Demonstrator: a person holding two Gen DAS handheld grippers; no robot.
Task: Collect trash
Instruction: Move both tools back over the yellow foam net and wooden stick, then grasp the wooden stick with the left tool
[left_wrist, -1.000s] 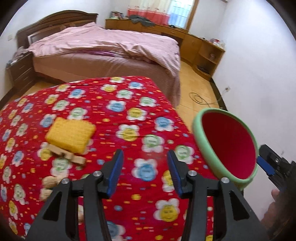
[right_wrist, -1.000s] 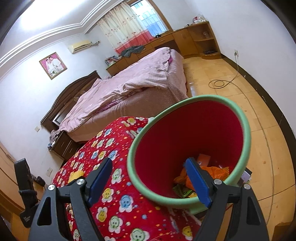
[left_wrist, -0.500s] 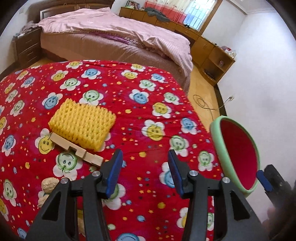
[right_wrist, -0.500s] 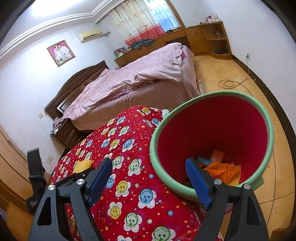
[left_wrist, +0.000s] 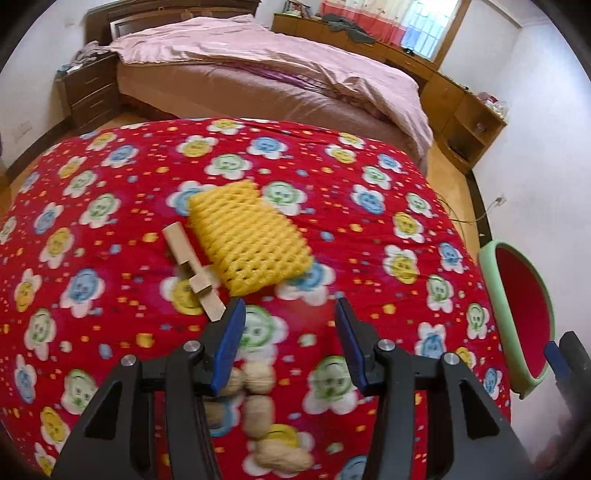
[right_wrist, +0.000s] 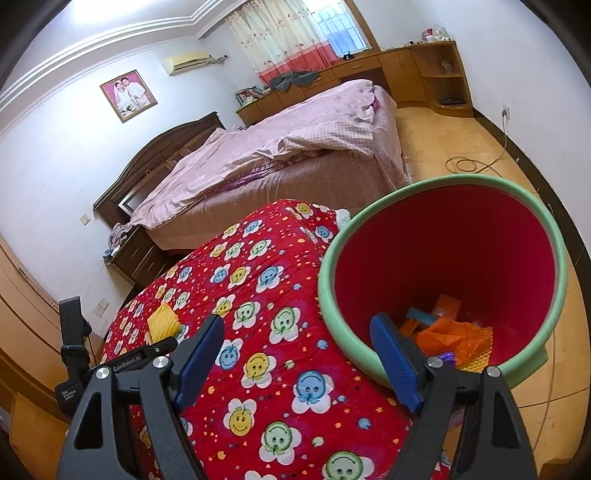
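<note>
we see our left tool (left_wrist: 288, 321) hovering over the table (left_wrist: 369, 177), which is draped in a red cloth with smiley flowers; its blue fingers are spread apart and grip nothing. just ahead of the fingertips lies a yellow foam net (left_wrist: 247, 242), and touching its left edge is a pale wooden piece (left_wrist: 194, 271) lying flat. below the left tool, near its left finger, sit several walnuts (left_wrist: 255, 410), somewhat blurred.

our right tool (right_wrist: 295, 354) is also spread wide. its right finger is inside the rim of the trash bin (right_wrist: 557, 258), a red bucket with a green rim held tilted at the table's edge, and its left finger is outside over the cloth; we cannot tell if either finger touches the rim. inside the bin lie an orange foam net (right_wrist: 458, 341) and other scraps. a pink-covered bed (right_wrist: 280, 147) stands beyond the table.
</note>
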